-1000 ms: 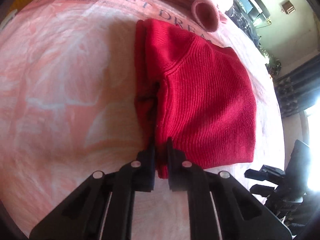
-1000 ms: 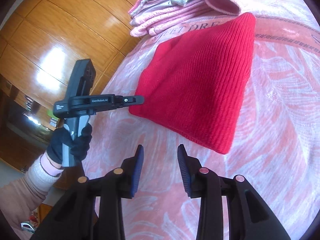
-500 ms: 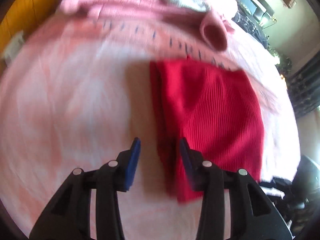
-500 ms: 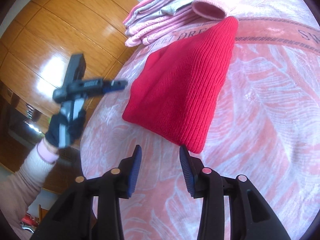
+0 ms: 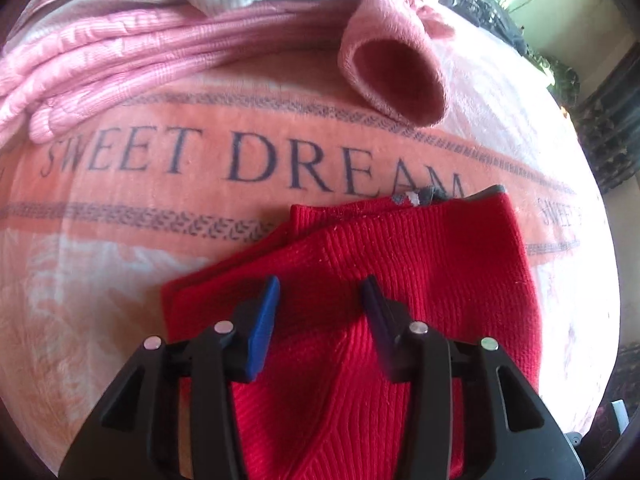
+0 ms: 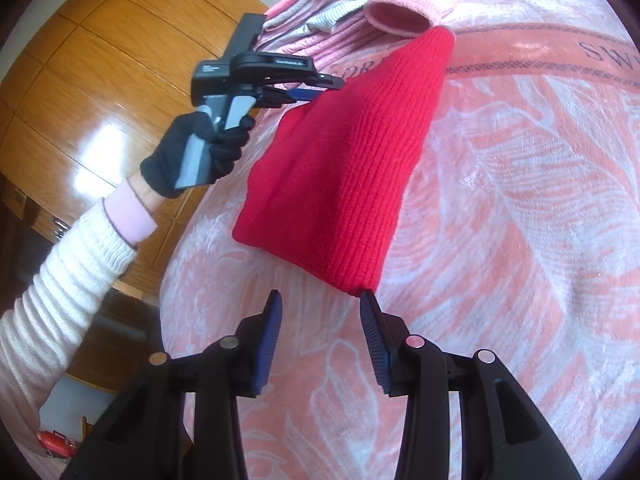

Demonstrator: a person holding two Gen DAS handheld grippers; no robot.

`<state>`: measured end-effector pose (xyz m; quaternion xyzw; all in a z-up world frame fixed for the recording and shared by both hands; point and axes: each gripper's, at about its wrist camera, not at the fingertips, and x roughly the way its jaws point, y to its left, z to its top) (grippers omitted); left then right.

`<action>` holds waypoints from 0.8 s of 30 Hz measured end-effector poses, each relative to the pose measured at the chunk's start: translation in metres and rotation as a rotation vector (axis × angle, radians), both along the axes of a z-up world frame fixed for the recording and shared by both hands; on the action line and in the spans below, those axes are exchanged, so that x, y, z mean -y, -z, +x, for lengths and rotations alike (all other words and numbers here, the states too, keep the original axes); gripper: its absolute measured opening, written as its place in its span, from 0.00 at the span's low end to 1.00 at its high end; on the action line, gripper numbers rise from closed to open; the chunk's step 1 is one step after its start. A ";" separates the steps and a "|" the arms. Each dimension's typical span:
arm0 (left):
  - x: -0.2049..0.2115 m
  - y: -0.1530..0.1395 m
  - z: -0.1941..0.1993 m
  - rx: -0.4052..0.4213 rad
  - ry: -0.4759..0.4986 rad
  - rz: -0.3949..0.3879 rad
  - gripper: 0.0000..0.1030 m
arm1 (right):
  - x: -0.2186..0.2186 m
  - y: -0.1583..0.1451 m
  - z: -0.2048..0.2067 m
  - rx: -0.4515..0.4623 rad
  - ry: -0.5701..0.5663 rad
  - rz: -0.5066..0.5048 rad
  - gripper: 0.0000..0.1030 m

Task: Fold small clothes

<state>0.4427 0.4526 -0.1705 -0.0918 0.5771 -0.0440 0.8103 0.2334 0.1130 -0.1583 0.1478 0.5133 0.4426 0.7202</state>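
A red knit garment (image 5: 420, 280) lies folded on the pink blanket (image 5: 120, 208), with a grey label showing at its far edge. My left gripper (image 5: 322, 284) hovers open just above its left part, with nothing pinched between the blue pads. In the right wrist view the same garment (image 6: 352, 152) stretches away as a long red shape. My right gripper (image 6: 320, 296) is open, its right fingertip right at the garment's near corner. The left gripper (image 6: 316, 88), held by a black-gloved hand (image 6: 192, 156), reaches over the garment's far left edge.
A pile of pink and grey clothes (image 5: 160, 32) lies at the far end of the blanket, with a pink cuff (image 5: 392, 64) hanging toward the red garment. A wooden wardrobe (image 6: 80, 80) stands left of the bed. A cream sleeve (image 6: 60, 280) enters from the left.
The left gripper, shut on the garment's near left edge a second ago, has opened and moved forward over the garment. The right gripper has come closer to its near corner.
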 end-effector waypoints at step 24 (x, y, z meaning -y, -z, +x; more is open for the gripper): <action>-0.040 -0.028 -0.109 0.097 -0.150 -0.052 0.72 | 0.025 -0.015 0.004 -0.011 0.055 -0.002 0.42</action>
